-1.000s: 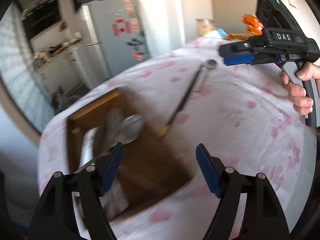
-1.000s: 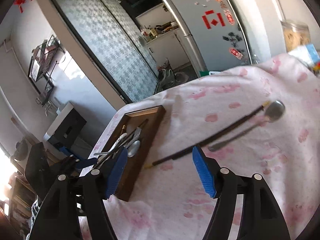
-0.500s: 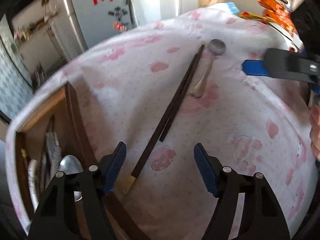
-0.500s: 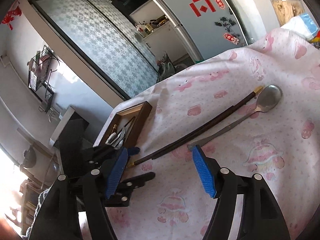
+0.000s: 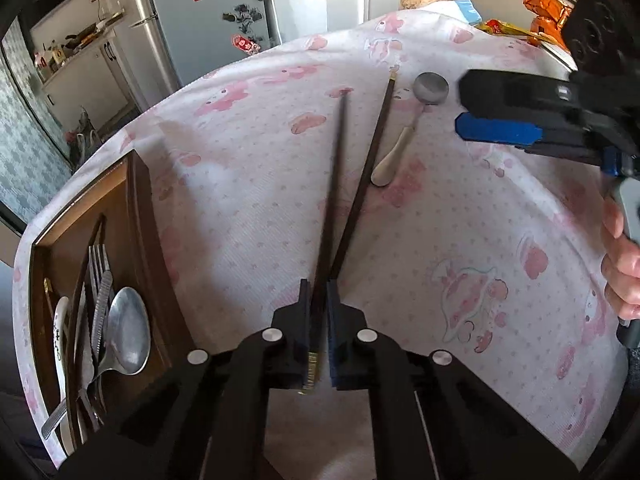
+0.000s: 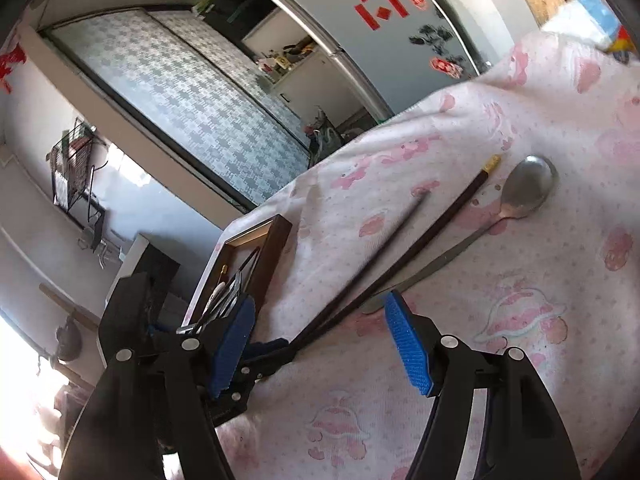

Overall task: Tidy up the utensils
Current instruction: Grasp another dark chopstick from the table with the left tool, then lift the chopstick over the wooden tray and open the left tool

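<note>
— What's got hold of that chopstick (image 5: pixel 335 184)?

— The left gripper (image 5: pixel 318 292). Its jaws are clenched on the near end of it, a long, thin, dark brown stick with a brass-coloured cap showing just behind the pads. The far end angles up off the cloth.

— And its twin?

— The second chopstick (image 5: pixel 370 168) lies flat on the tablecloth (image 5: pixel 460 240), just beside the first; the two meet near the gripper and spread apart farther away. It has the same gold tip at its far end. Next to it is a spoon (image 5: pixel 416 116) with a dull metal bowl and a pale, cream handle.

— The cloth looks soft.

— White, ribbed weave, small pink dots and pink cartoon figures. To the left sits a dark wooden tray (image 5: pixel 144 240), square-edged, holding forks (image 5: pixel 98 276), a shiny steel spoon (image 5: pixel 127 332) and a serrated knife (image 5: pixel 105 304), all lying lengthwise.

— The other gripper?

— The right gripper (image 6: pixel 320 344) hangs over the cloth with its ribbed blue pads spread wide, nothing between them. A person's hand (image 5: pixel 622 276) is wrapped round its grey handle.

— Any writing?

— Red paper decorations on the silver refrigerator (image 5: pixel 224 8), too small to read.
</note>
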